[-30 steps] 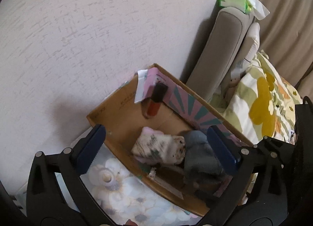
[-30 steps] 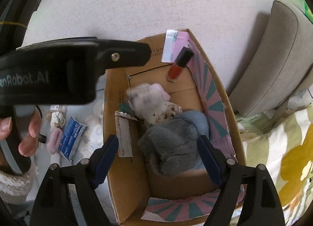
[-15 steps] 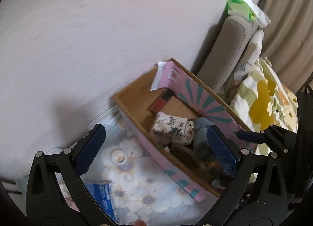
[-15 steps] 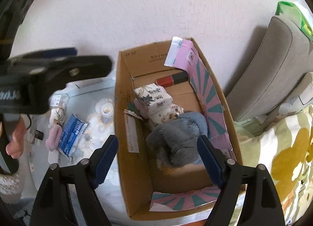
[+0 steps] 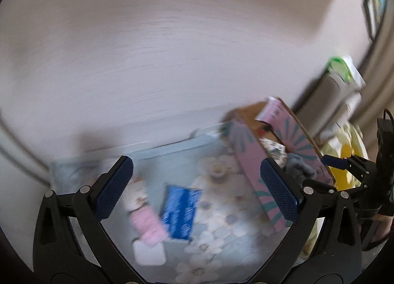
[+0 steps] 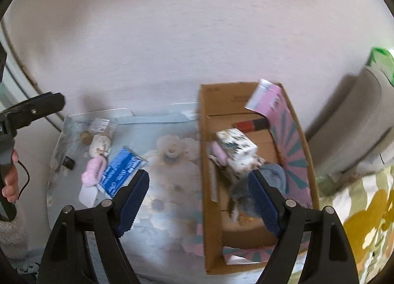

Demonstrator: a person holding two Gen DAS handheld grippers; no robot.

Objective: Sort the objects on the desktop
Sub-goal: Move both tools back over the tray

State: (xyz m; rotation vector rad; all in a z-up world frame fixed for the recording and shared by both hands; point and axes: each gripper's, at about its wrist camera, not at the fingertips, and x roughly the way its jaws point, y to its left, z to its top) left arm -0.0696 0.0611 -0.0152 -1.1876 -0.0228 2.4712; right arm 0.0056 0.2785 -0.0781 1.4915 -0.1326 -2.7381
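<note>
A cardboard box (image 6: 205, 136) with a pink and teal outer side (image 5: 253, 161) stands on the right of a floral tabletop (image 6: 172, 210). In it lie a white patterned pack (image 6: 236, 146), a grey plush (image 6: 273, 175) and a red-and-black tube (image 6: 253, 124). On the table left of the box lie a blue packet (image 5: 181, 210) (image 6: 123, 169), a pink fluffy item (image 5: 147, 223) (image 6: 94, 170) and a cream soft toy (image 6: 101, 145). My left gripper (image 5: 197, 188) is open and empty above the blue packet. My right gripper (image 6: 198, 204) is open and empty over the box's left wall.
A small round white cap (image 6: 171, 152) sits on the table near the box. A small dark item (image 6: 69, 162) and a clear packet (image 6: 99, 125) lie at the table's left. A grey cushion (image 6: 357, 124) and a flowered fabric (image 6: 364, 222) are to the right. A wall is behind.
Both grippers have pulled back and up from the box. The left view has swung left from the box to the table items. The white patterned pack now lies in the box.
</note>
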